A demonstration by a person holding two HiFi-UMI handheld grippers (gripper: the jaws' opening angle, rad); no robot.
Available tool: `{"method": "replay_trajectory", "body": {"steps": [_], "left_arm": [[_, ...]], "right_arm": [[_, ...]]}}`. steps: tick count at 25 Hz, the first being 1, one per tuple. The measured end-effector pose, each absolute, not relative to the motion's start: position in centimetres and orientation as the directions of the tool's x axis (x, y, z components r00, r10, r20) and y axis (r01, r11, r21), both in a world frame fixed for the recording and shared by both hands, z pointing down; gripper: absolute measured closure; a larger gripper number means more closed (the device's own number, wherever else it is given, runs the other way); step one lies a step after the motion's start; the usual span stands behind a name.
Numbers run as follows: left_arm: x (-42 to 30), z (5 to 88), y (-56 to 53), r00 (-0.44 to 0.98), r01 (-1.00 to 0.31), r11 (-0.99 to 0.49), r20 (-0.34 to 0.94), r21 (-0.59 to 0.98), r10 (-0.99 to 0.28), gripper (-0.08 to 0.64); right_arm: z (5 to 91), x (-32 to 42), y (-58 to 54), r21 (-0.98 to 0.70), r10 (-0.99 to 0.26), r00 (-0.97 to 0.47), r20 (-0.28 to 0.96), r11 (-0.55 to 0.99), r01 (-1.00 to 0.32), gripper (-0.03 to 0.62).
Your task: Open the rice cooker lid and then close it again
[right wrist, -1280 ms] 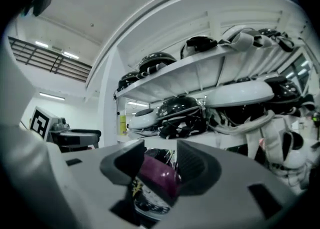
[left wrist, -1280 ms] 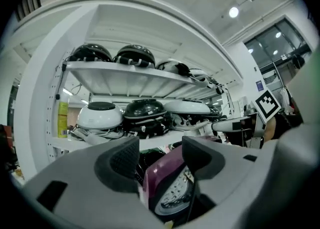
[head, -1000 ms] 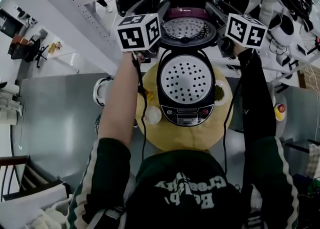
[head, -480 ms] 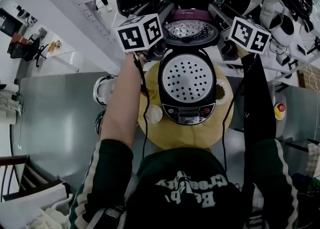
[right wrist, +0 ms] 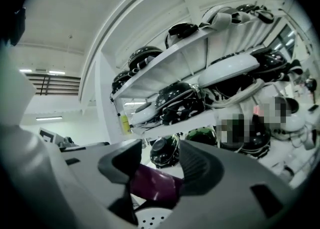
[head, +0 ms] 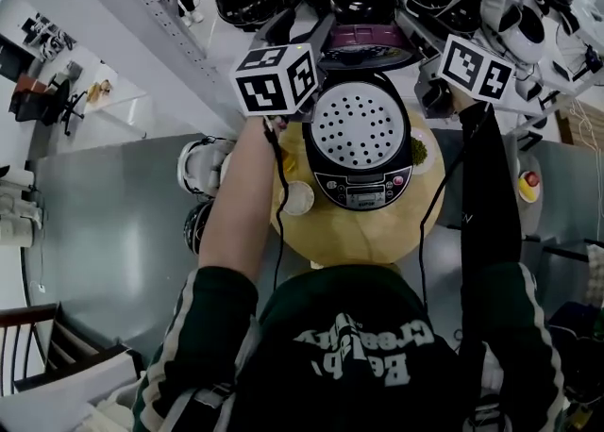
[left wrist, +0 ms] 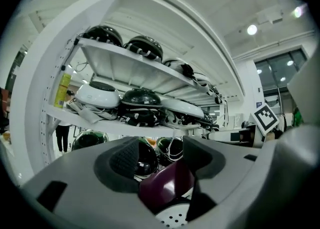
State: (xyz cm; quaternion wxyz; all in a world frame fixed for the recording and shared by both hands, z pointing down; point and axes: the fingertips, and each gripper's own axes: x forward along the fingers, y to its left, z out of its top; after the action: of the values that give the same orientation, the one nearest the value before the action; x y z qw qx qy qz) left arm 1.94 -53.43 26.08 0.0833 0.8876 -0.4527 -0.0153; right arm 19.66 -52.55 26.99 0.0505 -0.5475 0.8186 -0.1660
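The black rice cooker (head: 361, 187) stands on a round wooden table (head: 359, 232), and the white perforated plate (head: 363, 128) in its pot is exposed. Its purple lid (head: 363, 39) is raised behind the pot and tipped forward. My left gripper (head: 316, 34) is at the lid's left edge and my right gripper (head: 415, 32) at its right edge. In the left gripper view the purple lid (left wrist: 167, 185) lies between the jaws of the left gripper (left wrist: 160, 158), which have just been closing a little. The right gripper (right wrist: 157, 165), whose jaws have just been opening, has the lid (right wrist: 152, 185) between its jaws. No pad visibly presses.
A small white bowl (head: 299, 198) sits left of the cooker and a dish of green bits (head: 417, 150) sits to its right. White shelves (left wrist: 125, 70) loaded with helmets stand close behind the table. Cables hang from both grippers along my arms.
The lid's shiny inner face showed before; now mostly its purple shell shows, tipped forward over the pot. Both grippers have come toward me and slightly down with it.
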Motion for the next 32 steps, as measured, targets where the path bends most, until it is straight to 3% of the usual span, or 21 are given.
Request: {"method": "replay_trajectory", "body": {"steps": [14,32], "left_arm": [[2.1,30.0,-46.1,0.711,-0.702,-0.686,0.121,0.19,-0.693,0.29],[2.1,38.2,-39.8,0.768,-0.64,-0.728,0.22,0.244,-0.601,0.29]], "right_arm": [[30.9,18.9,-44.7,-0.328,-0.925,-0.318,0.208,0.241,-0.913,0.402],[39.1,17.0,-37.7,-0.24,-0.891,-0.254,0.376,0.171,-0.956,0.481]]}}
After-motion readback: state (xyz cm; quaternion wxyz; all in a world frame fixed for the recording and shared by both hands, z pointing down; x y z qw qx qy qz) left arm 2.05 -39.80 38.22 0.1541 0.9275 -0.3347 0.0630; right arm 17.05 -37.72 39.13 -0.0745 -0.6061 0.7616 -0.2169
